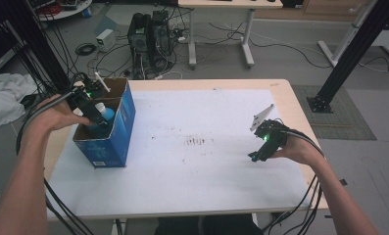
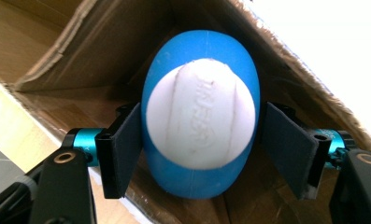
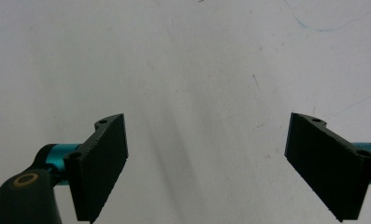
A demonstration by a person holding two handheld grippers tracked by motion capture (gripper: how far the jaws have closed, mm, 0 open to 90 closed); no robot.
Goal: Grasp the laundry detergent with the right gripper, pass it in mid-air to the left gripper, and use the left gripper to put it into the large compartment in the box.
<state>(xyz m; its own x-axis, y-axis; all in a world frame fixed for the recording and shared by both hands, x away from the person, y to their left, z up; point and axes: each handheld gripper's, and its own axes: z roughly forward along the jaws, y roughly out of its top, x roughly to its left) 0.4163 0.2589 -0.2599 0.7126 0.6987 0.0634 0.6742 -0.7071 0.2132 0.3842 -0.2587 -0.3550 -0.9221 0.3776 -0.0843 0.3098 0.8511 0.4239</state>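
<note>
The wooden bench (image 1: 285,98) carries a white sheet (image 1: 192,147) and, at its left edge, an open blue cardboard box (image 1: 114,134). Inside the box stands a blue plastic bottle with a white cap (image 2: 201,116). The left hand-held gripper (image 2: 201,144) flanks the bottle, right pad clear, left pad at its side. The right hand-held gripper (image 3: 206,163) hangs wide open and empty over the sheet.

Box (image 1: 114,128) on sheet (image 1: 192,161), at table (image 1: 300,105) left edge. Bottle (image 1: 104,117) inside box, cap toward opening. Left gripper (image 1: 97,121) reaching into box from left; bottle (image 2: 201,112) between its jaws, right pad standing off it, left pad close beside; contact there cannot be told. Right gripper (image 1: 255,156) over sheet's right part, well apart from box, nothing between jaws. Stain (image 1: 196,142) near sheet middle, between box and right gripper. Computer tower (image 1: 150,36) on floor behind table.
</note>
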